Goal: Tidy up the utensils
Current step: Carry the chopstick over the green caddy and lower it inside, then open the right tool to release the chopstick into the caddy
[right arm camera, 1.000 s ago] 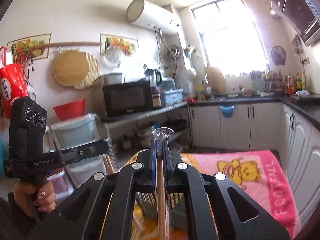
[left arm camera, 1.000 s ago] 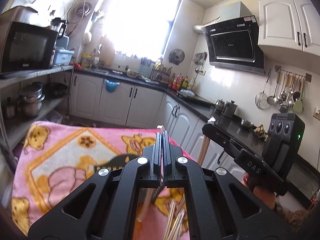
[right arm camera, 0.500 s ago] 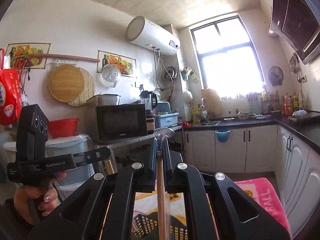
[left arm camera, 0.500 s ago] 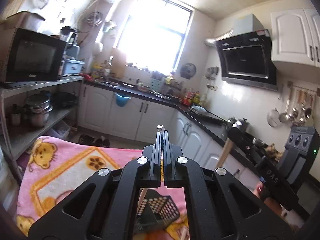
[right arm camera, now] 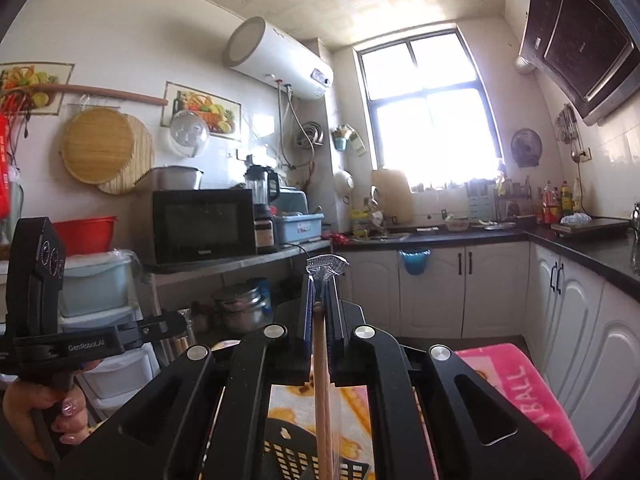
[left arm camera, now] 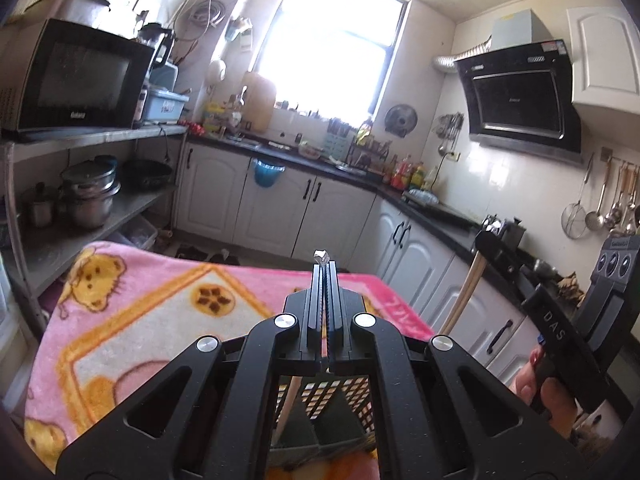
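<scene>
Right now your right gripper [right arm camera: 323, 300] is clamped on a wooden chopstick [right arm camera: 320, 364] in a clear wrapper, the crumpled wrapper end poking out past its tips. Below it sits the black mesh utensil basket [right arm camera: 288, 452] on the pink blanket [right arm camera: 516, 392]. Your left gripper [left arm camera: 326, 280] is pressed fully together, a small scrap of clear wrapper pinched at its tips; beneath it a thin wooden stick [left arm camera: 289, 400] leans in the same basket. Your left hand [right arm camera: 44, 412] holds its handle.
</scene>
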A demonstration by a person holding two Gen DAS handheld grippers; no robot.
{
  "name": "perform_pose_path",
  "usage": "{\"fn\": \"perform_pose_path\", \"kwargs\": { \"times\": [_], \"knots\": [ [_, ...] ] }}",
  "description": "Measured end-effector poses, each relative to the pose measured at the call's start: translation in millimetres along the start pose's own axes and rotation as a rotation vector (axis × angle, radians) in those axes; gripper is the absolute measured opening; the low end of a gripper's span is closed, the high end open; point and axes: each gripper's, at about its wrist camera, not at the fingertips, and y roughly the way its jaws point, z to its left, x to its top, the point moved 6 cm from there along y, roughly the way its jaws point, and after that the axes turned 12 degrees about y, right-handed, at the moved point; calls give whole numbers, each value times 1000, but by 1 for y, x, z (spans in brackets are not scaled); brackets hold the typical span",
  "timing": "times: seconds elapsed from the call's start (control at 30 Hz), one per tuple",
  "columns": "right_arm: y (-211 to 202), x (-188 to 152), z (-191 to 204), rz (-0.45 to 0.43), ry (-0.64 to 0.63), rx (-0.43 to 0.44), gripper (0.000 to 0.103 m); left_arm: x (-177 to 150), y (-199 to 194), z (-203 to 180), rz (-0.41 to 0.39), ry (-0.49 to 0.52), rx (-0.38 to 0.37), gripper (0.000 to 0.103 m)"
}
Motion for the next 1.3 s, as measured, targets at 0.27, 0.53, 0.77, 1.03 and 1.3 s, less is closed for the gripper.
{"fn": "perform_pose_path", "kwargs": {
  "times": [0.27,0.53,0.77,1.03,1.3],
  "knots": [
    [10,-26,-13,48,35,-36,6,-28,14,7,64,-1,26,0],
    [14,-43,-19,93,60,-56,7,-45,18,12,96,-4,34,0],
    [9,-52,-26,128,85,-76,25,-50,14,15,94,-12,40,0],
    [-7,-56,-33,167,103,-98,42,-56,4,23,96,-39,55,26],
    [-27,-64,-39,214,92,-128,53,-59,-17,31,74,-60,85,53]
  ]
}}
